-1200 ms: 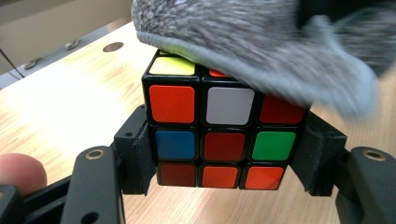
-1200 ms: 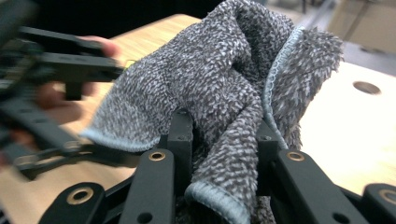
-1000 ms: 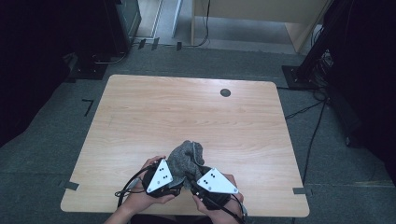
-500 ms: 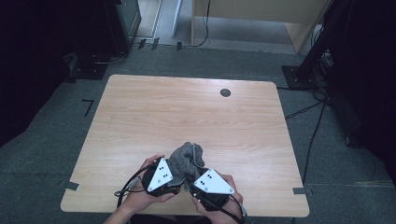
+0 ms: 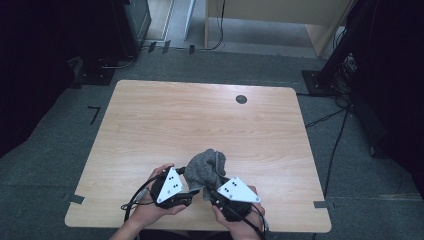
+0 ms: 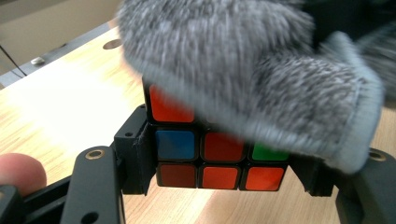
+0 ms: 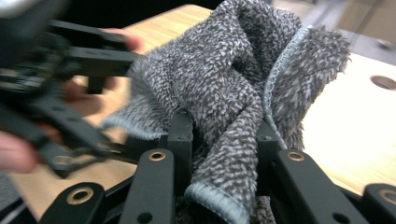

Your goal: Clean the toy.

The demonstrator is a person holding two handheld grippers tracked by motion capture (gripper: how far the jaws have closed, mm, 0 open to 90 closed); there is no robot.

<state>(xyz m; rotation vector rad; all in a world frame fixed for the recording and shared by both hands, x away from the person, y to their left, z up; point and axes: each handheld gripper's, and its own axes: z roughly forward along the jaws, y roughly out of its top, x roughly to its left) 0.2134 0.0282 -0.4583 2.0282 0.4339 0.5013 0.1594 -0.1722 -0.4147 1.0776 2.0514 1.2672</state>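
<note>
A puzzle cube [image 6: 210, 154] with red, blue, orange and green stickers sits clamped between the jaws of my left gripper [image 6: 219, 165], just above the wooden table. A grey fluffy cloth [image 6: 243, 70] lies draped over the cube's top. My right gripper [image 7: 224, 158] is shut on a fold of that cloth [image 7: 233, 102]. In the high view the cloth [image 5: 206, 167] bunches up between the left gripper [image 5: 192, 187] and the right gripper [image 5: 212, 192] near the table's front edge, and it hides the cube there.
The wooden table [image 5: 200, 120] stretches away behind the cloth, with a round dark grommet [image 5: 241, 99] near its far edge. Cables [image 5: 135, 200] trail from the grippers over the front edge. Dark stands and cables crowd the floor around the table.
Both grippers and the cloth have stayed near the front edge; the cloth's bunch has shifted only slightly over the cube.
</note>
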